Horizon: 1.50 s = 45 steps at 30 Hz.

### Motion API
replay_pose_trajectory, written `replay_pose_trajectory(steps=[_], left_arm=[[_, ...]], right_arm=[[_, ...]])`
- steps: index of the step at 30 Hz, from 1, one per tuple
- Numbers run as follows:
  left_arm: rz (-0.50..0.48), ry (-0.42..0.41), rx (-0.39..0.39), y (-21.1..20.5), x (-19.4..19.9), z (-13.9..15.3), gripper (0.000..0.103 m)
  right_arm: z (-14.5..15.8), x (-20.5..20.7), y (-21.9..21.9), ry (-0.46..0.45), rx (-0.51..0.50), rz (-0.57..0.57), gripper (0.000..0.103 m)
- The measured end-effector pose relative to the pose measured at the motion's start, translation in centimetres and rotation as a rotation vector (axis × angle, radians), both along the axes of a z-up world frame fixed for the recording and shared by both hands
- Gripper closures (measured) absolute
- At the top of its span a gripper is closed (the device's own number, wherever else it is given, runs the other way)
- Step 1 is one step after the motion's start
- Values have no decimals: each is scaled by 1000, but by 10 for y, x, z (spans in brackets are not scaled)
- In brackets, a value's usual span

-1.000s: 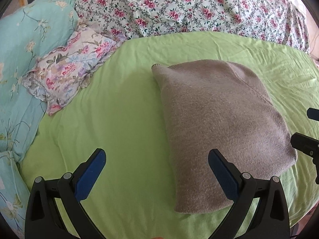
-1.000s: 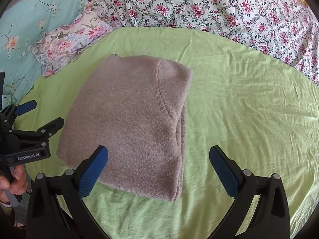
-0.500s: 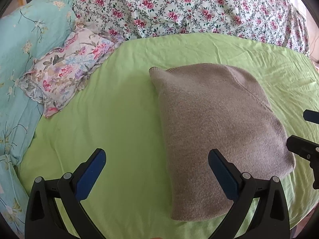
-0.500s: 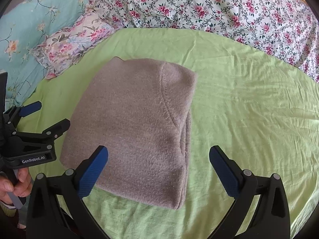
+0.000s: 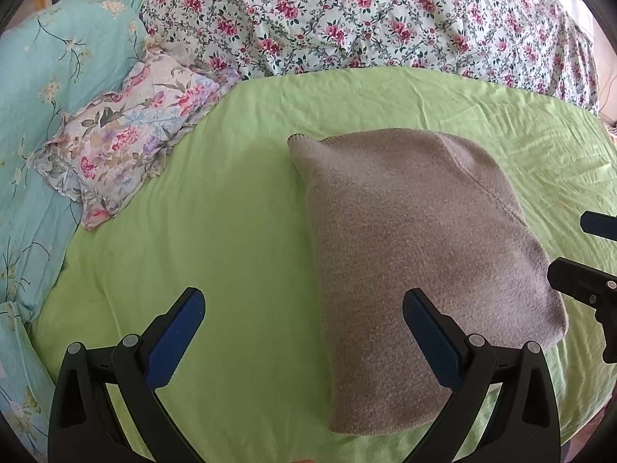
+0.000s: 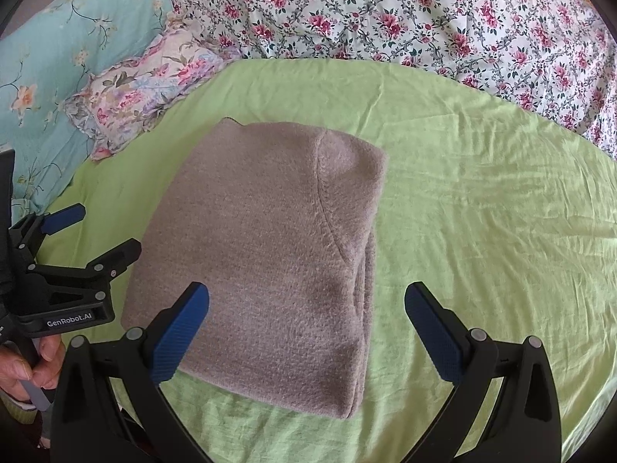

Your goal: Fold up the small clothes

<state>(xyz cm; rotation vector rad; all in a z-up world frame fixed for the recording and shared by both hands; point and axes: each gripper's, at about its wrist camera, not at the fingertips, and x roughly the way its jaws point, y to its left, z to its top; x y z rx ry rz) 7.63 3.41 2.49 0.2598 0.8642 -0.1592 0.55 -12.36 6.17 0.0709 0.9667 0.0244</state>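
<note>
Lying folded on a green sheet [image 5: 239, 231], a grey sweater [image 5: 416, 239] is sitting between two hand-held grippers. At far left, a teal quilt [image 5: 42, 88] and a floral pillow [image 5: 127, 142] are resting beside the sheet. The left gripper [image 5: 304, 332] is hanging with fingers spread wide, empty, its right finger over the sweater's near left edge. The right gripper [image 6: 306, 332] is hovering likewise, spread and empty, above the sweater's near right part. A rose-print cover [image 6: 424, 19] is bunching behind.
</note>
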Motion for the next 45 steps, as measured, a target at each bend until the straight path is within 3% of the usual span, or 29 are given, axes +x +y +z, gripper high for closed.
replay_pose_trajectory(steps=[45], left_arm=[[-25,-2,-20,3,-7,6,0]], right_arm=[[-1,-3,0,8,21,-9,1]])
